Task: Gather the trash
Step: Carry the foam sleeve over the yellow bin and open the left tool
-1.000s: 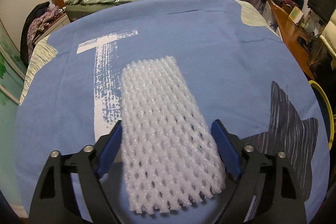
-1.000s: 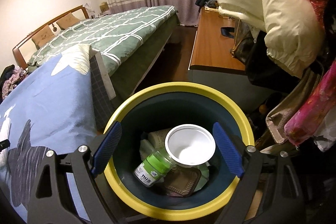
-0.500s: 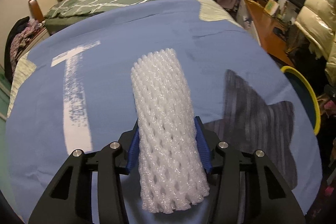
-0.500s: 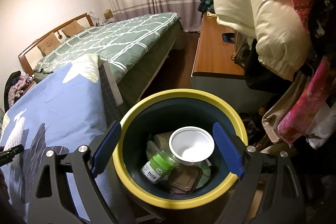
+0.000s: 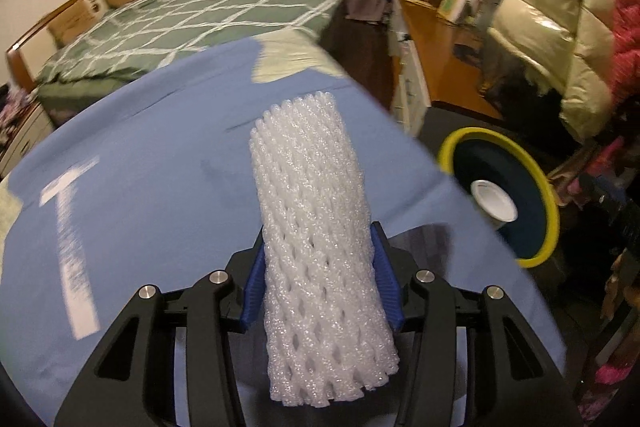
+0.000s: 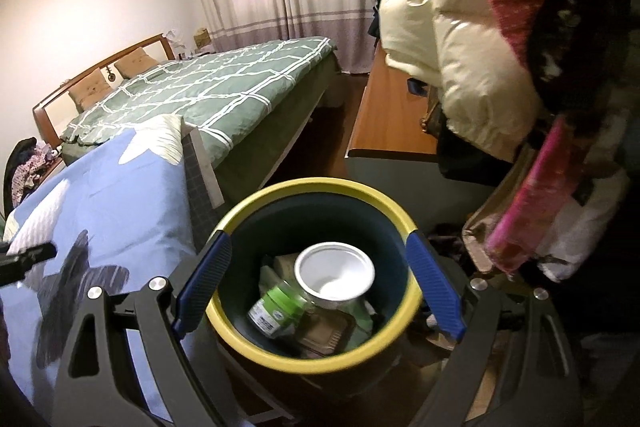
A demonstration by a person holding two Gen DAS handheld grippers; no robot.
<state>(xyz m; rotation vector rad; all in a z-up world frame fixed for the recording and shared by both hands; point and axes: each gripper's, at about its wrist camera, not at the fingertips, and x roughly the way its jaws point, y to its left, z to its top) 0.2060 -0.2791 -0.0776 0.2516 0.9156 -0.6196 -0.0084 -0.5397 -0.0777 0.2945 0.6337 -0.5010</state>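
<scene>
My left gripper (image 5: 318,279) is shut on a white foam net sleeve (image 5: 316,227) and holds it lifted above the blue bed cover (image 5: 140,187). A yellow-rimmed dark bin (image 5: 460,143) stands to the right of the cover. In the right wrist view the same bin (image 6: 316,187) is straight ahead below my right gripper (image 6: 318,287), which is open and empty. The bin holds a white plastic bowl (image 6: 334,273), a green-capped bottle (image 6: 280,307) and a brown tray (image 6: 326,333).
A bed with a green checked quilt (image 6: 224,87) lies behind. A wooden desk (image 6: 394,119) and hanging cream and pink jackets (image 6: 472,39) crowd the right side above the bin. The tip of the left gripper shows at the left edge (image 6: 28,255).
My left gripper closed on the foam sleeve, lifted it and swung right toward the bin. My right gripper rose slightly and stayed open over the bin.
</scene>
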